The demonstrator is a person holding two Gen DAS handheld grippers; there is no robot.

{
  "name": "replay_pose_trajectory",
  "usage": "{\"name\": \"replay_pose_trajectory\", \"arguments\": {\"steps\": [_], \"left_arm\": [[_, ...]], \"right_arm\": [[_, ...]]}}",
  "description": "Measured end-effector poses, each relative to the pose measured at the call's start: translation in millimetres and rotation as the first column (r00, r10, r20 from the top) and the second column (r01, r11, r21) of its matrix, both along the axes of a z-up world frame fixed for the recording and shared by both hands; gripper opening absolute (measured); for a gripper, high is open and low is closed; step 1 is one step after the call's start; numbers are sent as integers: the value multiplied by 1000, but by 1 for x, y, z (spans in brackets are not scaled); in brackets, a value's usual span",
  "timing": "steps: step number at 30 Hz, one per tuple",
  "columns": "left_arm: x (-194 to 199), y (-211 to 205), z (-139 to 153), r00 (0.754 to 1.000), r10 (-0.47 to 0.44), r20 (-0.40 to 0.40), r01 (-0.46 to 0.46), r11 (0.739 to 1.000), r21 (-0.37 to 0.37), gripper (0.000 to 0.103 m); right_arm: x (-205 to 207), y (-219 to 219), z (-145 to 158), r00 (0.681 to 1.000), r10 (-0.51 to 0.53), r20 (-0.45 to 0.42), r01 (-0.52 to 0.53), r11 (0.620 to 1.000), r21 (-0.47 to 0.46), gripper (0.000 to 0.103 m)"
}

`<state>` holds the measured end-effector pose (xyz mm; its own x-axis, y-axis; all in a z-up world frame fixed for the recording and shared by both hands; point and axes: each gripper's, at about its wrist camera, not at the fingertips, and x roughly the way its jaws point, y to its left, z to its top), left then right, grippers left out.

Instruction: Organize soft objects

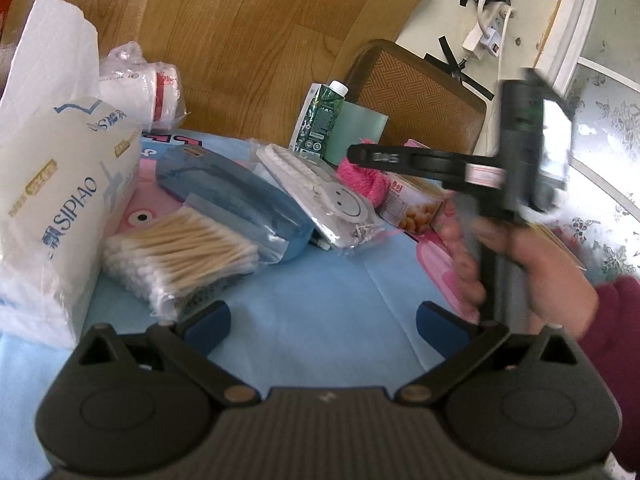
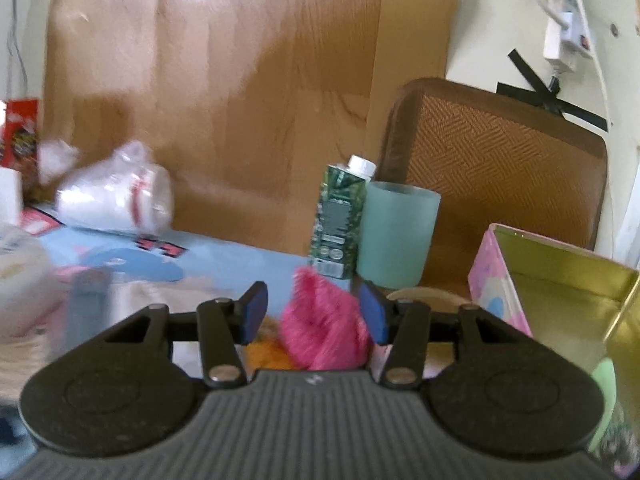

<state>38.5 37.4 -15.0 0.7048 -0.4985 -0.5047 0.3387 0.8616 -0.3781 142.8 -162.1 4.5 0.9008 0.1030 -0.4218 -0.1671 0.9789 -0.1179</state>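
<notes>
Blue-padded fingers of the right gripper (image 2: 314,314) frame a fuzzy pink soft item (image 2: 324,324), which sits between them toward the right-hand pad; a wide gap separates it from the left-hand pad. The view is smeared, so whether the pads press on it cannot be told. Seen from the left wrist, the pink fuzzy item (image 1: 360,178) lies on the blue tablecloth (image 1: 320,280) against a small printed snack pack (image 1: 412,204), beneath the dark tool held in the person's hand (image 1: 532,264).

Just right of the item in the right wrist view stands an open tin box (image 2: 560,280) with a pastel outside and a gold lining, probably where it belongs. Behind it are a green drink carton (image 2: 340,220) and a frosted teal cup (image 2: 396,236), both upright and close together.

The left gripper (image 1: 322,320) hangs wide open over bare cloth, holding nothing, with a bag of cotton swabs (image 1: 180,252) near its left finger.

The risks appear plain. A one-sided bite on loose fluff could slip and drop the item short of the tin. Reaching too deep could tip the carton or cup. A swing toward the tin could catch its thin rim and shove it.
</notes>
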Motion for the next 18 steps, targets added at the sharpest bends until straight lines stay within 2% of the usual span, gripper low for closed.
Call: {"name": "replay_pose_trajectory", "arguments": {"steps": [1, 2, 4, 5, 8, 12, 14, 18], "left_arm": [[0, 0, 0, 1000, -1, -1, 1, 1000, -3, 103], [1, 1, -1, 1000, -2, -1, 2, 1000, -6, 103], [1, 2, -1, 1000, -2, -2, 2, 1000, -11, 103], [1, 3, -1, 1000, -3, -2, 3, 1000, -14, 103], [1, 3, -1, 1000, -2, -4, 2, 1000, -19, 103], [1, 4, -2, 1000, -2, -7, 2, 999, -34, 103], [1, 7, -2, 1000, -1, -11, 0, 999, -51, 103], [1, 10, -3, 1000, 3, -16, -4, 997, -74, 103]], "right_arm": [[8, 1, -3, 1000, -2, -13, 1, 1000, -25, 49], [15, 3, -6, 999, 5, -33, -7, 999, -48, 33], [19, 6, -9, 998, 34, -43, -37, 997, -75, 27], [16, 7, -6, 999, 31, -29, -33, 996, -85, 8], [-9, -2, 15, 998, 31, 49, -29, 999, -27, 9], [-63, -20, 46, 988, 59, 144, -68, 996, 53, 9], [-89, -28, 54, 986, 78, 148, -93, 991, 98, 9], [-126, -43, 54, 989, 125, 79, -139, 970, 201, 9]]}}
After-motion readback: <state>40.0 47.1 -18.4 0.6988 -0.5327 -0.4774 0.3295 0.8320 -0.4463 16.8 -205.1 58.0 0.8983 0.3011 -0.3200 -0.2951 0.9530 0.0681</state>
